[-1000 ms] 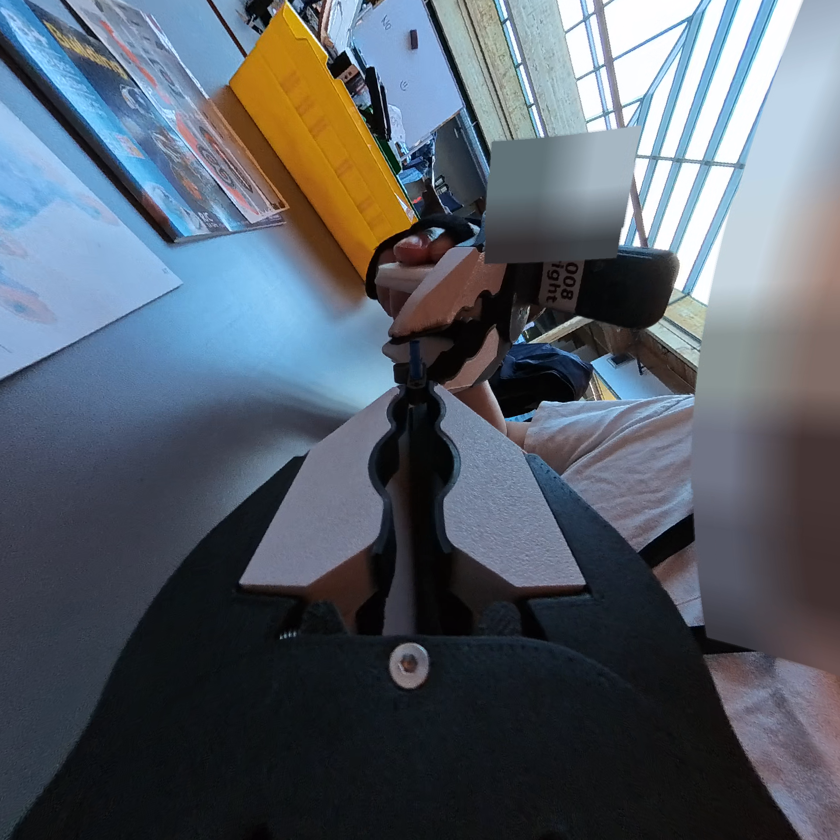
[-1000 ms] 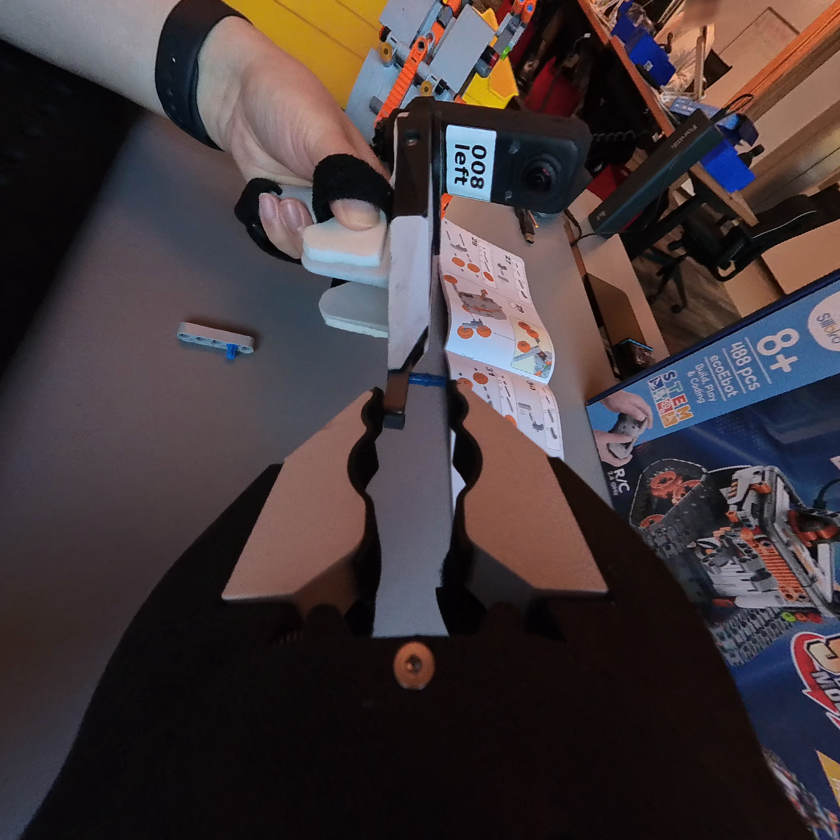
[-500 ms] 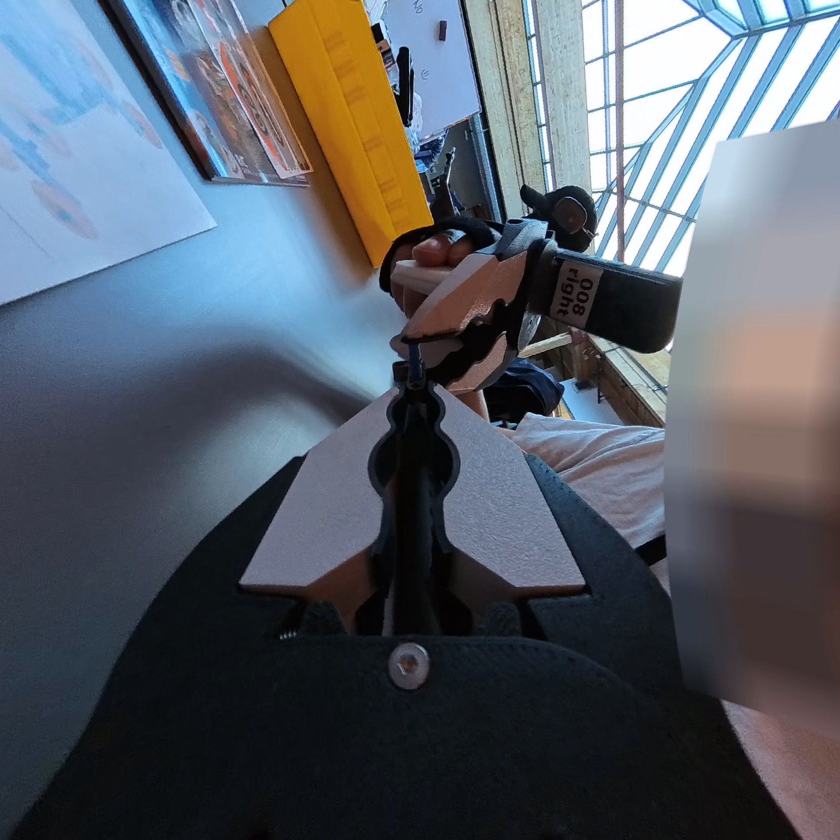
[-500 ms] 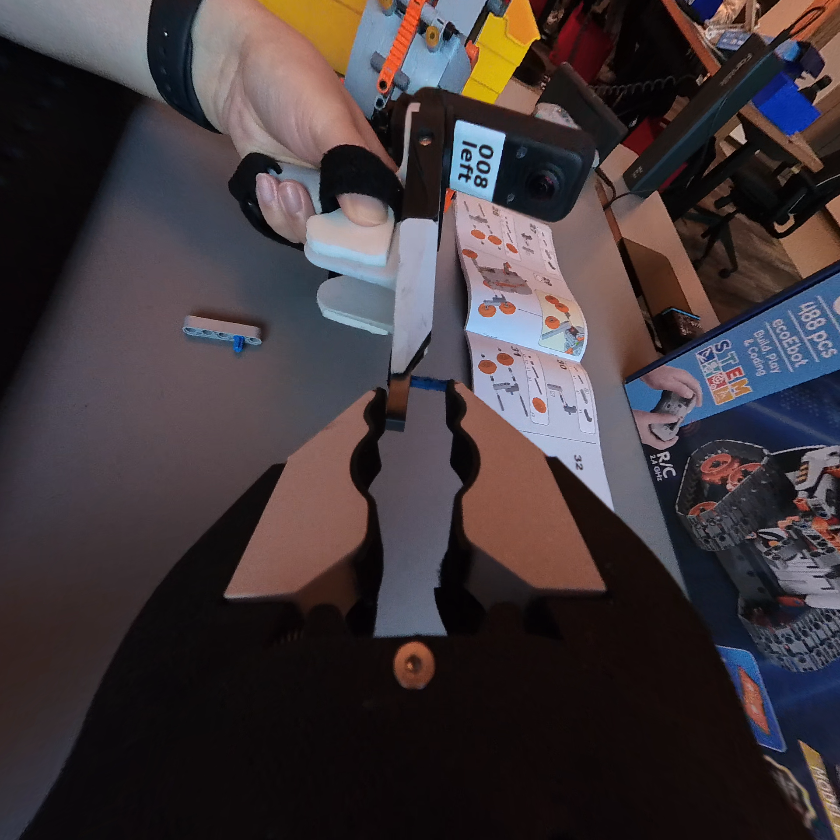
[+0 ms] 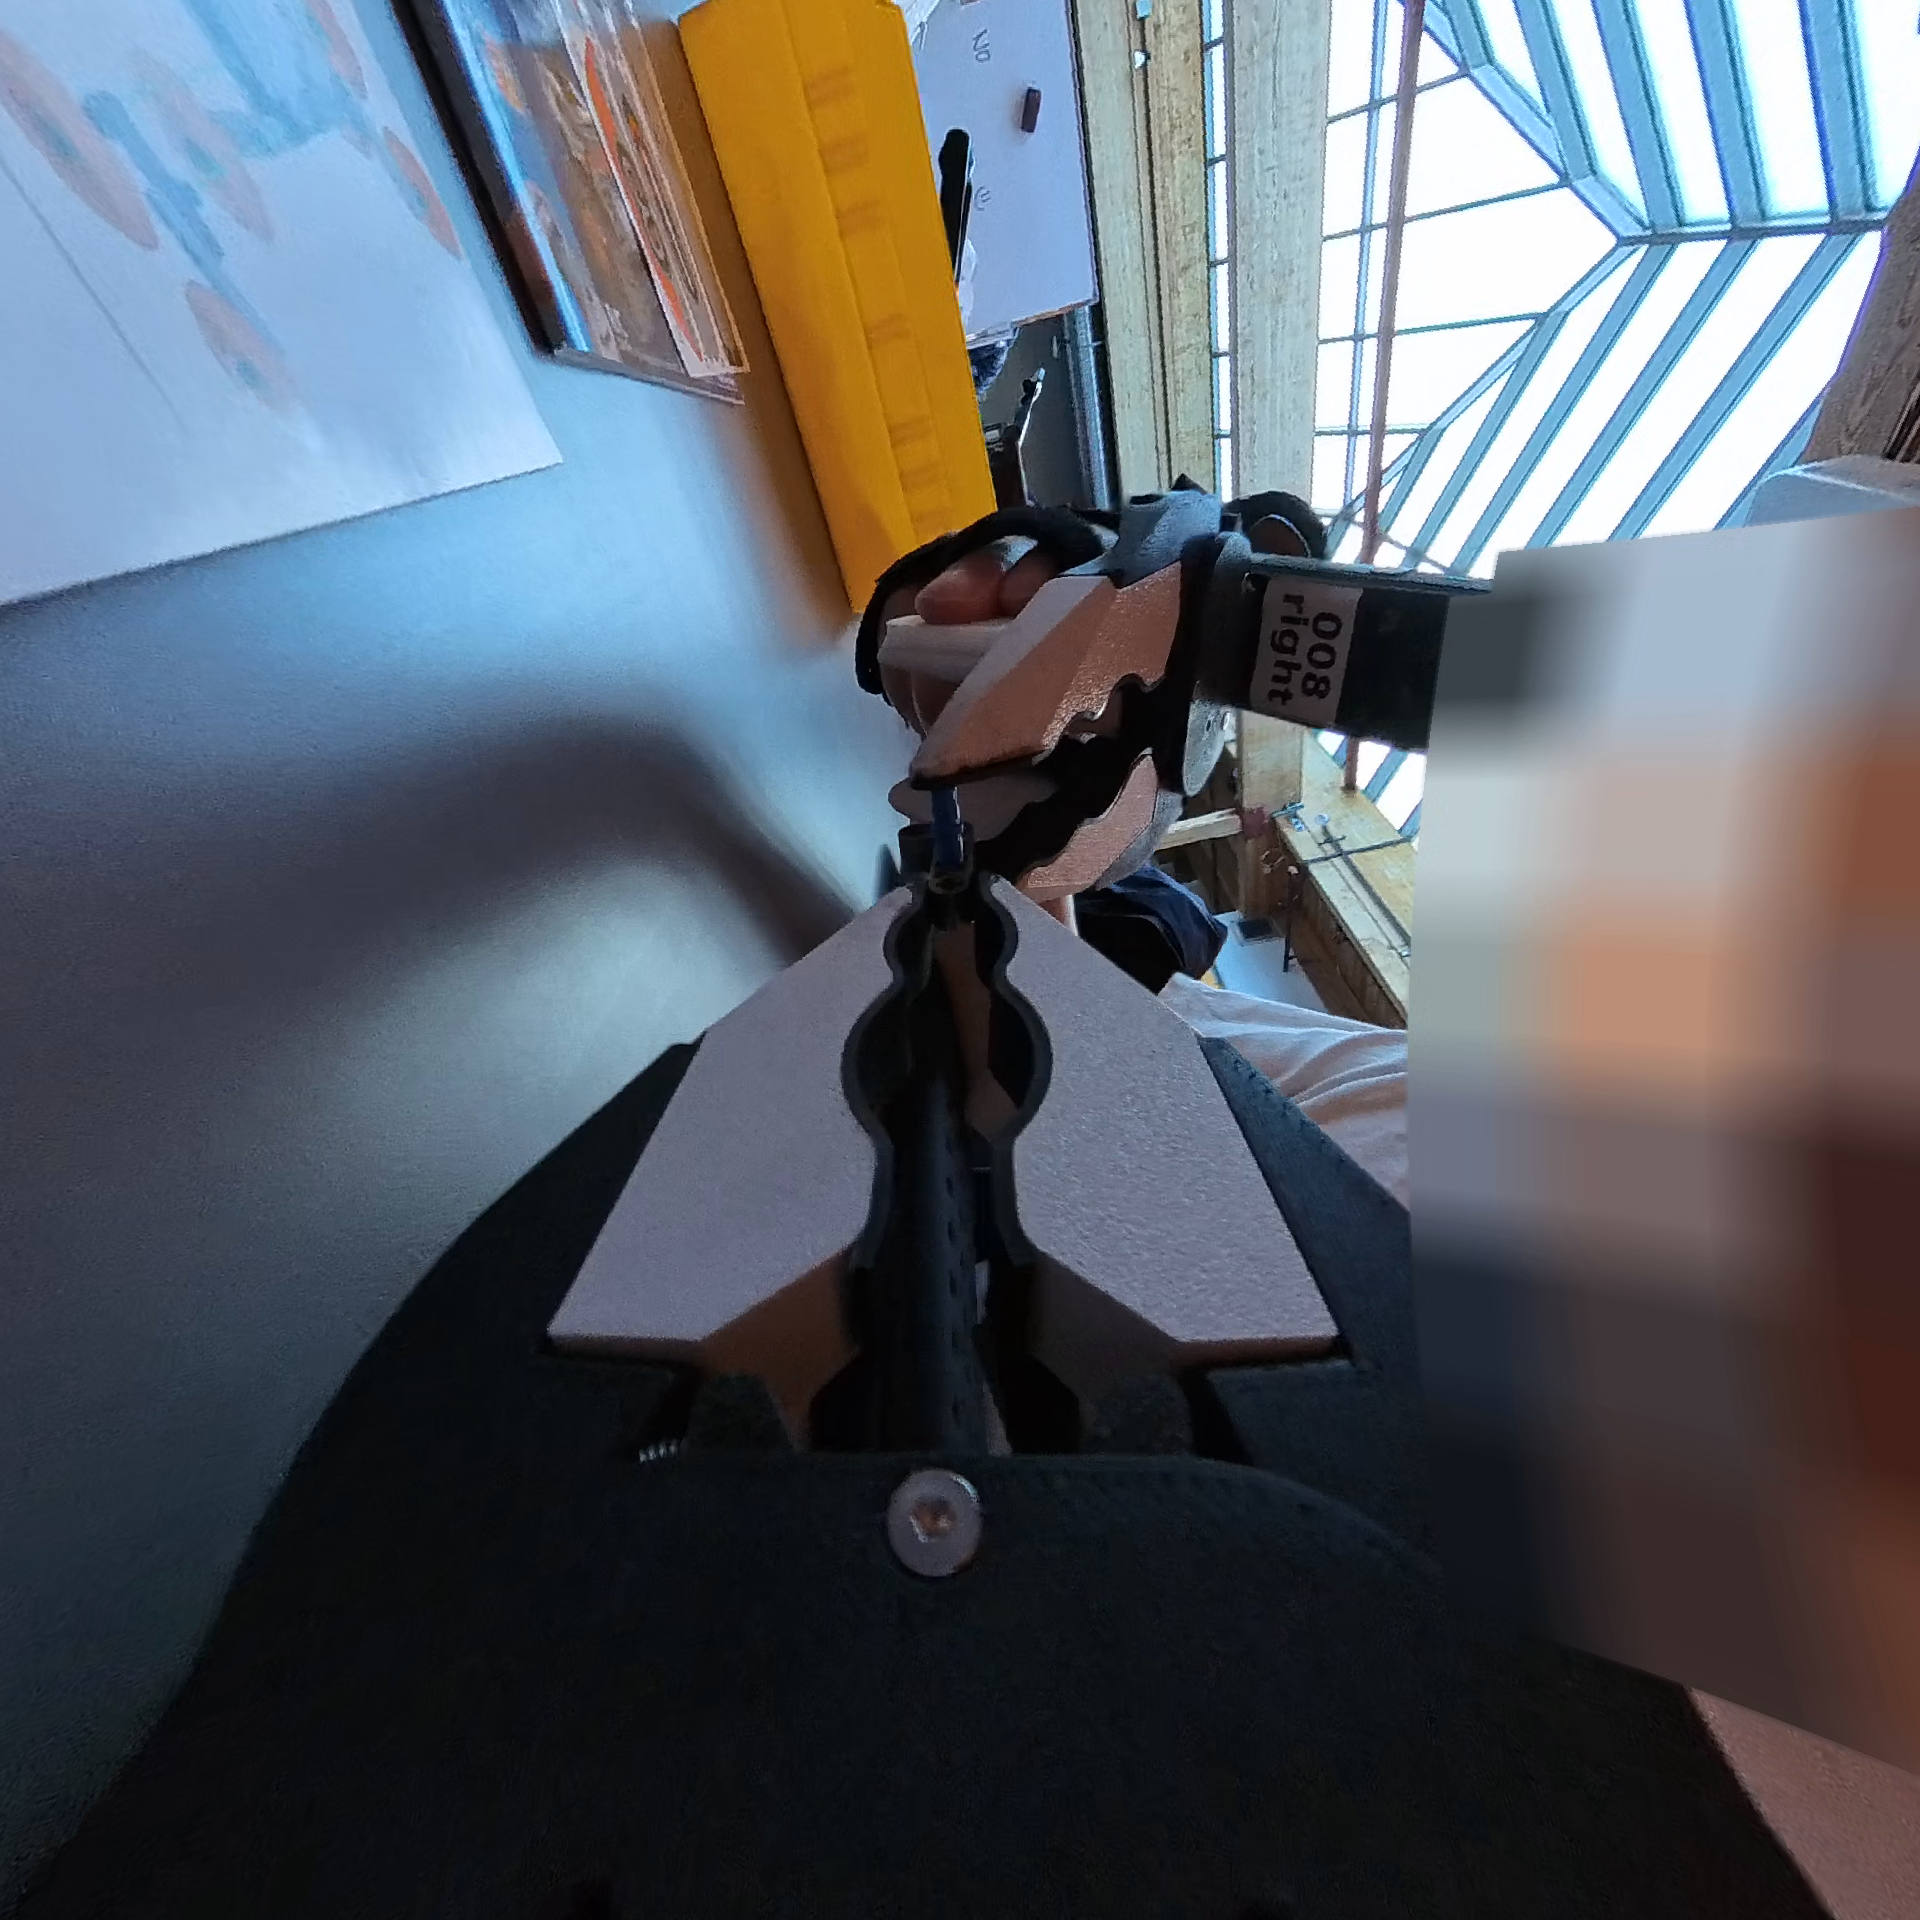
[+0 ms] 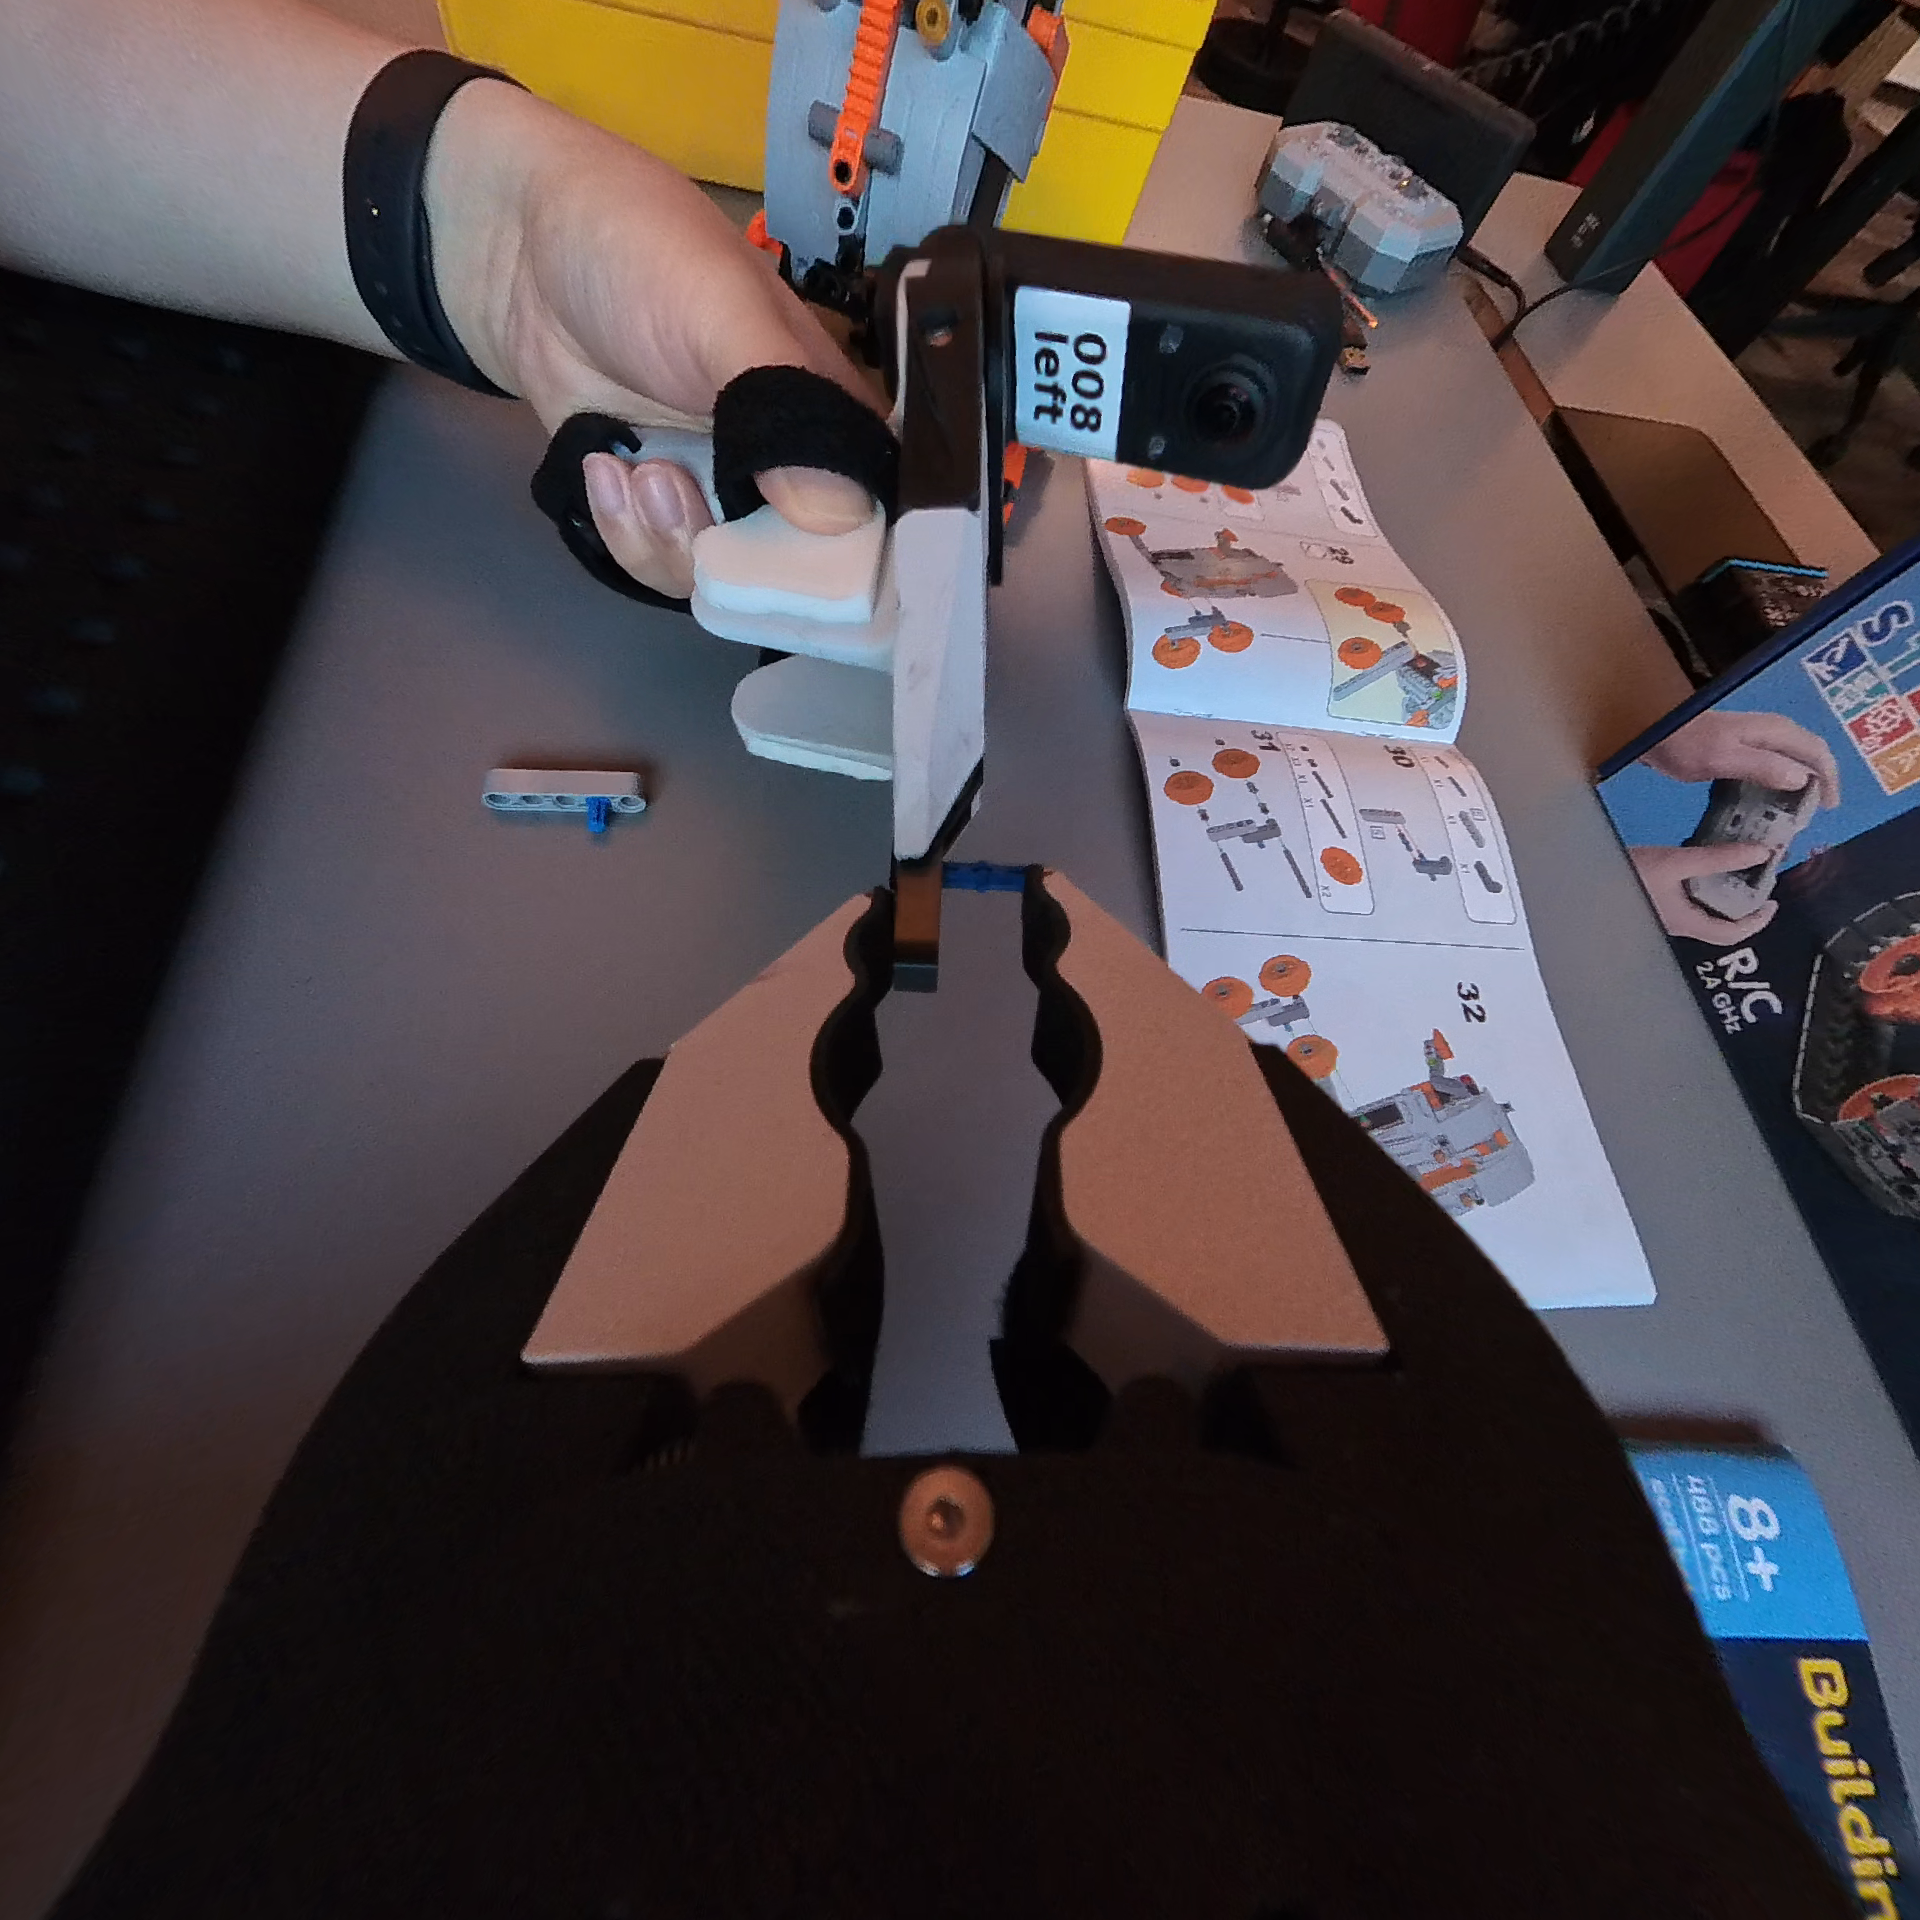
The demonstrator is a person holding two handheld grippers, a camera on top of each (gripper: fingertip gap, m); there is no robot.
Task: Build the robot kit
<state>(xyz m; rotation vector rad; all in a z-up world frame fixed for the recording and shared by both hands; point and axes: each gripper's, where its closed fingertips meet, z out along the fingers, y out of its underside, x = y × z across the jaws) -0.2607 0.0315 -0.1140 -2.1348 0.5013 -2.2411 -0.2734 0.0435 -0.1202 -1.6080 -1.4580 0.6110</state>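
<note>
My left gripper [image 5: 948, 896] is shut on a thin dark beam [image 5: 943, 1195] that runs back between its fingers. In the right wrist view this beam [image 6: 915, 928] hangs from the left gripper [image 6: 928, 854], which a hand holds from above. My right gripper [image 6: 961, 881] is shut on a small blue pin [image 6: 985, 876] held crosswise between its tips. The pin's left end touches the dark beam. In the left wrist view the right gripper [image 5: 920, 788] comes in from above with the blue pin [image 5: 945, 833] pointing down at the beam's tip.
A grey beam with a blue pin [image 6: 564, 802] lies on the grey table [image 6: 364, 1039] to the left. An open instruction booklet [image 6: 1340, 883] and a blue box [image 6: 1787, 831] lie right. A yellow bin [image 6: 675, 94], a grey-orange model [image 6: 904, 135] and a grey block [image 6: 1351, 208] stand behind. The tips of both grippers are at nearly the same place. Left tips and right tips are each some 20 cm from the grey-orange model [image 6: 904, 135].
Both grippers have turned and shifted together, with the pin staying at the beam's end. The right view has pulled back, and the left view has swung so the yellow bin stands more upright.
</note>
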